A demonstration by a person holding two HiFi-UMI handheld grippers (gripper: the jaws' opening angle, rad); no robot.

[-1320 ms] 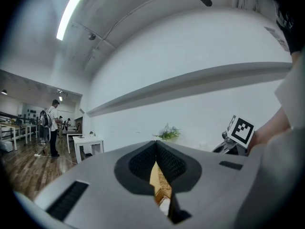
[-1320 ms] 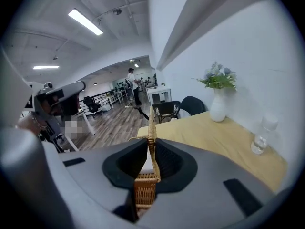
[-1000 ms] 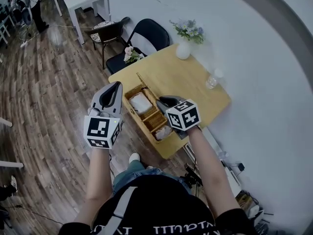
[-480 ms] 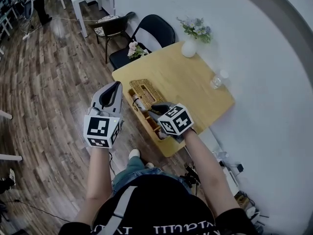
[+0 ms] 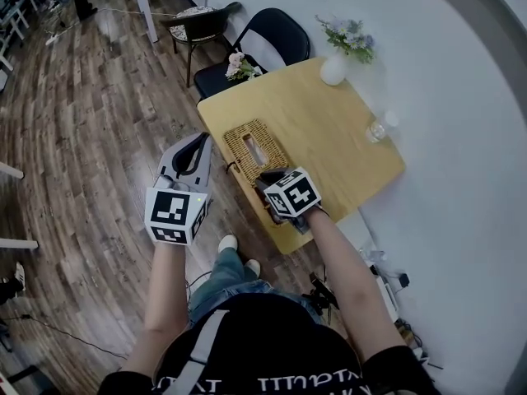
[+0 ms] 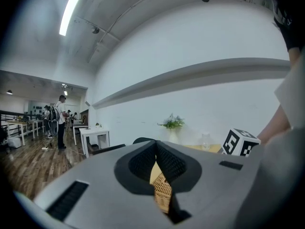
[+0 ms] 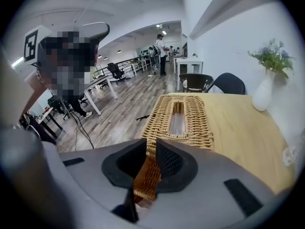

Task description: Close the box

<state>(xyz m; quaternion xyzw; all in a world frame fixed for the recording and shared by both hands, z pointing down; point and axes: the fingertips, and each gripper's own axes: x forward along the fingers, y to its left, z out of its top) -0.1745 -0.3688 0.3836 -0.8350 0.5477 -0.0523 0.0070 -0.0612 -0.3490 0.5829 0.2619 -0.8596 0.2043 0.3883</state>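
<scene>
Right gripper view first: my right gripper (image 7: 151,143) is pinching the near edge of the woven lid (image 7: 178,109). The wicker is sandwiched right between the pads, and those jaws have just been squeezing in a bit tighter. The lid looks to be lying flat, with a long slot down its middle, and it runs off toward 12 o'clock from the jaws.

From the head view, the wicker box (image 5: 249,148) sits on the wooden table (image 5: 329,151), along the table's edge nearest the floor. The right gripper is on the box's 6 o'clock end.

My left gripper (image 6: 155,144) has its jaws pressed together at the tips with nothing in them. The bit of wicker showing in the gap behind the tips is just the box further off. In the head view that gripper hangs over the plank floor (image 5: 82,138), off the table's edge at about 9 o'clock from the box, near it but not touching.

Other stuff on the table:
- A white vase (image 5: 333,70) of flowers stands at the far corner, between 1 and 2 o'clock from the box.
- A small clear glass (image 5: 378,130) sits out at 3 o'clock.

Both are well apart from the box. A black chair (image 5: 276,35) stands past the table at 12 o'clock.
</scene>
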